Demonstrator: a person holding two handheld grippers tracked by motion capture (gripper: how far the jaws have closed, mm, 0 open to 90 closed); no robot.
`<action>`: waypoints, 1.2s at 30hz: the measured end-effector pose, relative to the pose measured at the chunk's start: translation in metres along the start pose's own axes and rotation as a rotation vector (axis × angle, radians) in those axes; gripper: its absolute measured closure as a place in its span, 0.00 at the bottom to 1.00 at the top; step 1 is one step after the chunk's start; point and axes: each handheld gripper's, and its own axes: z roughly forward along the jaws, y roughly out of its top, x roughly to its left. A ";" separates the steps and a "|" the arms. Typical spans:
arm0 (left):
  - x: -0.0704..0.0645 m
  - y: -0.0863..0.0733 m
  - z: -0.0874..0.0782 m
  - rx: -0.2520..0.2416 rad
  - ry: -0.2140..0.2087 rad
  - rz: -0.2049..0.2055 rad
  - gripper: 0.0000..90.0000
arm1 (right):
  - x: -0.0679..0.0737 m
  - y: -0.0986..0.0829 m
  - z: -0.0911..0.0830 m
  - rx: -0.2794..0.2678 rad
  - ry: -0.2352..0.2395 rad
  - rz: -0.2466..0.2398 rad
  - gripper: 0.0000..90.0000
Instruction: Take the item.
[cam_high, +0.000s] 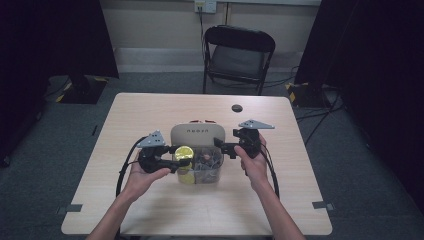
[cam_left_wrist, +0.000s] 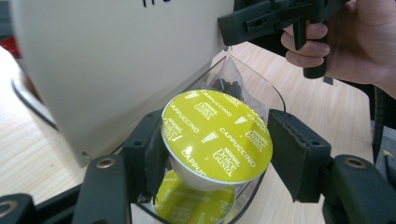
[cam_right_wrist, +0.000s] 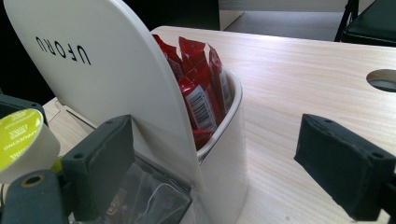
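Overhead plus two close claw-mounted views

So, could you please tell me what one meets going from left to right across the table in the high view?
Left gripper → yellow-lidded coffee capsule held between its jaws → clear compartment of the organiser → right gripper → right hand.

Background stuff, off-task
Black folding chair (cam_high: 239, 56) behind the wooden table (cam_high: 150, 112); round grommet hole (cam_high: 237, 108) near the table's far edge; wall socket (cam_high: 205, 5) above the chair; grey carpet floor (cam_high: 45, 150).
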 end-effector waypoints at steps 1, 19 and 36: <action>0.000 0.000 -0.001 -0.001 -0.001 -0.001 0.44 | 0.000 0.000 0.000 0.000 0.000 0.000 0.12; -0.005 0.004 -0.028 -0.048 0.005 0.019 0.44 | 0.000 0.002 -0.001 -0.002 -0.003 0.001 0.12; 0.008 -0.008 -0.063 -0.084 0.060 -0.008 0.44 | 0.000 0.002 -0.001 -0.002 -0.003 -0.004 0.12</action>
